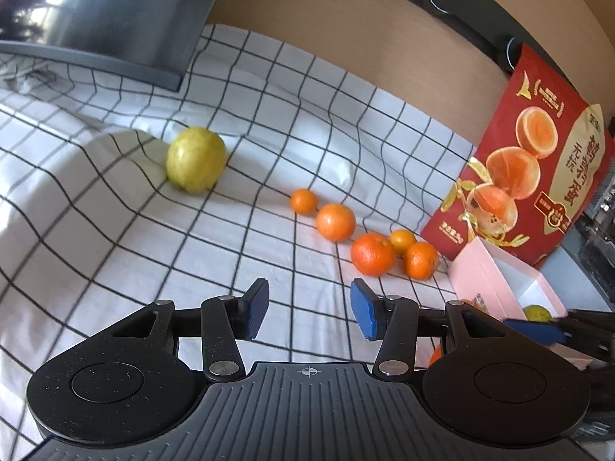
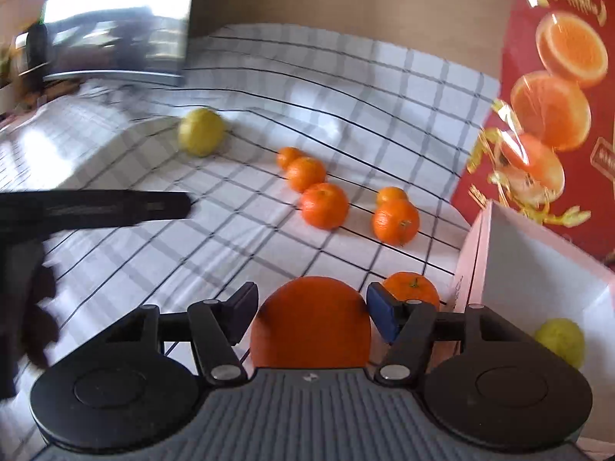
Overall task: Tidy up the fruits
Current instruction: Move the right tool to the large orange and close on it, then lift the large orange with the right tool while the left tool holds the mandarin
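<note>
In the right wrist view, the right gripper (image 2: 311, 313) sits low in the frame with a large orange (image 2: 311, 322) between its jaws; the right pad touches the skin, while the left one looks to stand a shade off, so the grip may not be firm. If lifted now, the round fruit could roll out and knock the small orange (image 2: 411, 288) just beyond it.

The pink box (image 2: 538, 269) at lower right holds a yellow-green fruit (image 2: 561, 340); swinging across could catch its near wall.

In the left wrist view, the left gripper (image 1: 309, 313) hangs over the checked cloth (image 1: 115, 211), jaws half open and empty.

Further up, five oranges lie loose in a line, the nearest one (image 1: 373, 253) mid-frame, and a guava (image 1: 196, 159) rests upper left. The cloth is rumpled, so a nudge could set them rolling. A red carton (image 1: 538, 153) stands at right.
</note>
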### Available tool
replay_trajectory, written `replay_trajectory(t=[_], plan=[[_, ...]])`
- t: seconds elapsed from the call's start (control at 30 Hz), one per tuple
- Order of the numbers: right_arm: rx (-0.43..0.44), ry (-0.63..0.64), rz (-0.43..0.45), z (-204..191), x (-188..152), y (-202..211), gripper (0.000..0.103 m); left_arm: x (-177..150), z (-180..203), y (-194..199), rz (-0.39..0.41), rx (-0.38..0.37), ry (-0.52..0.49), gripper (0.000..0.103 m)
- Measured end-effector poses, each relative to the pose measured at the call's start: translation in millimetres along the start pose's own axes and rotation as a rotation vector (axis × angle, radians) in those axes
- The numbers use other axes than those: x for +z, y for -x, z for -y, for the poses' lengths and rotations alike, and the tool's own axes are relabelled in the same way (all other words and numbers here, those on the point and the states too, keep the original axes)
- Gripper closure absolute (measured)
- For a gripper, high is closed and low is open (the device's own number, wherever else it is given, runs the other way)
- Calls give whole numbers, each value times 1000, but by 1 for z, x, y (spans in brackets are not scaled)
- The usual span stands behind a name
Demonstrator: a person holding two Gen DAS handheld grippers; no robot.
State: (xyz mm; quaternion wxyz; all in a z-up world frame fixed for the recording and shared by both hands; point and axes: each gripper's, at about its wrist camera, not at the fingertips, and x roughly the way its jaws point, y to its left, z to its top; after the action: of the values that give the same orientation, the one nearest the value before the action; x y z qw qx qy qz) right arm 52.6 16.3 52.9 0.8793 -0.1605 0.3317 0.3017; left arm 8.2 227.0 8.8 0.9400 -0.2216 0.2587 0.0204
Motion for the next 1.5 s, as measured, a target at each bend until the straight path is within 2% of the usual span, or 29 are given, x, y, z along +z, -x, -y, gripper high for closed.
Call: replay_trajectory(t=[0.13, 0.2, 0.27, 0.37, 0.5, 0.57, 0.63, 0.73, 0.8, 0.87, 0.97, 1.1, 1.17, 1.27, 1.37, 1.43, 1.5], plan=[[99, 1, 39, 3, -11, 34, 38, 0, 8, -1, -2, -11, 9, 51], [99, 16, 61, 0, -13, 45, 31, 1, 14, 2, 7, -22, -5, 51], [80, 46, 94, -5, -16, 49, 23, 1, 22, 5, 13, -35, -24, 51], [51, 69, 106, -13, -18, 38, 22, 1, 32, 9, 26, -39, -54, 51], [-16, 41, 68, -15, -17, 4, 20, 3, 37, 15, 77, 7, -82, 51], [-91, 38, 87, -16, -18, -8, 21, 3, 36, 17, 90, 20, -93, 51], [-132, 41, 65, -15, -18, -22, 21, 3, 33, 16, 82, 13, -86, 51], [-88, -4, 18, -8, -17, -33, 24, 0, 28, 15, 66, 2, -74, 51], [-107, 21, 21, -13, -20, -34, 31, -3, 27, 15, 60, 5, -77, 51], [-133, 59, 21, -21, -23, -31, 31, -4, 25, 15, 57, 4, -78, 51], [-123, 98, 22, -30, -29, -17, 32, -8, 22, 14, 42, 2, -80, 51], [25, 39, 20, -22, -46, 24, 32, -11, 21, 12, 5, -11, -106, 51], [49, 19, 17, -12, -59, 46, 32, -13, 25, 11, -7, -24, -135, 51], [33, -1, 28, 8, -84, 77, 32, -16, 39, 4, -46, -93, -159, 51], [-73, 14, 47, 26, -111, 95, 32, -20, 64, -7, -104, -187, -185, 51], [-127, 9, 52, 36, -125, 100, 32, -21, 84, -15, -114, -192, -203, 51], [-131, -35, 44, 51, -135, 101, 32, -20, 103, -26, -123, -192, -197, 51]])
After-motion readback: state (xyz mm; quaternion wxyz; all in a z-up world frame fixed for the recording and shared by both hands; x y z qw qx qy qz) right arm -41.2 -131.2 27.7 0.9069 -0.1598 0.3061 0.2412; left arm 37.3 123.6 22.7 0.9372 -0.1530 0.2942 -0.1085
